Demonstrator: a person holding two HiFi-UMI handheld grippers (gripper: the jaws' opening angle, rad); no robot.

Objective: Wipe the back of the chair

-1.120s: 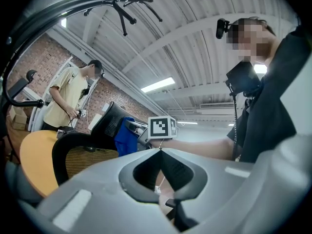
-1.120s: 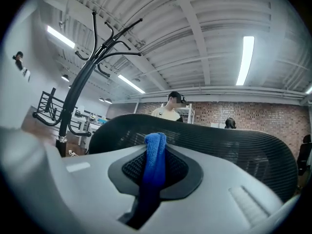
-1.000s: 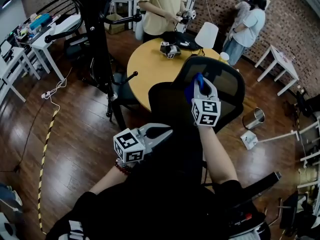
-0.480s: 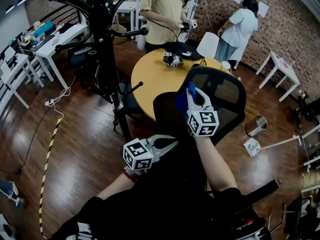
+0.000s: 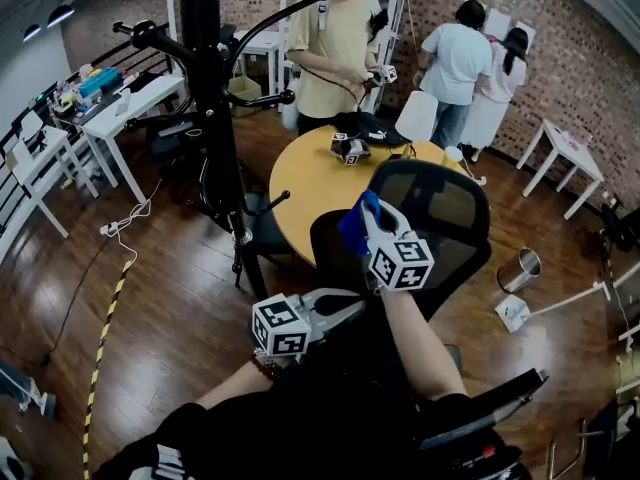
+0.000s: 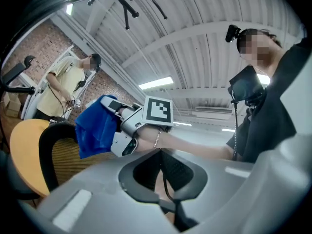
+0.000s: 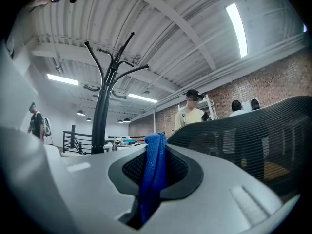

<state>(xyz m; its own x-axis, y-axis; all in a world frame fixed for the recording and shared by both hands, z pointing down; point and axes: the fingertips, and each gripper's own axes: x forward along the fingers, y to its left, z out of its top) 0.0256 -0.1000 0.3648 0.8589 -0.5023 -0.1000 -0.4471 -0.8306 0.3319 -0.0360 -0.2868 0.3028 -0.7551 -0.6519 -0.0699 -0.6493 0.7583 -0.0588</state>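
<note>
A black mesh chair back (image 5: 450,203) stands in front of me, beside a round yellow table. My right gripper (image 5: 362,210) is shut on a blue cloth (image 5: 352,230) and holds it at the left edge of the chair back. In the right gripper view the blue cloth (image 7: 155,174) runs up between the closed jaws, with the chair back (image 7: 253,135) just to the right. My left gripper (image 5: 358,304) hangs lower and nearer to me, shut on nothing. The left gripper view shows the blue cloth (image 6: 97,126) against the chair back (image 6: 58,155).
The round yellow table (image 5: 300,173) carries two spare grippers (image 5: 350,148). A tall black coat stand (image 5: 205,98) rises at the left. Three people stand behind the table. White tables (image 5: 130,103) line the left. A metal bin (image 5: 520,268) lies on the wooden floor at the right.
My right gripper has carried the cloth leftward across the chair back to its left edge. The left gripper has moved slightly right. A person in white has joined another at the far wall.
</note>
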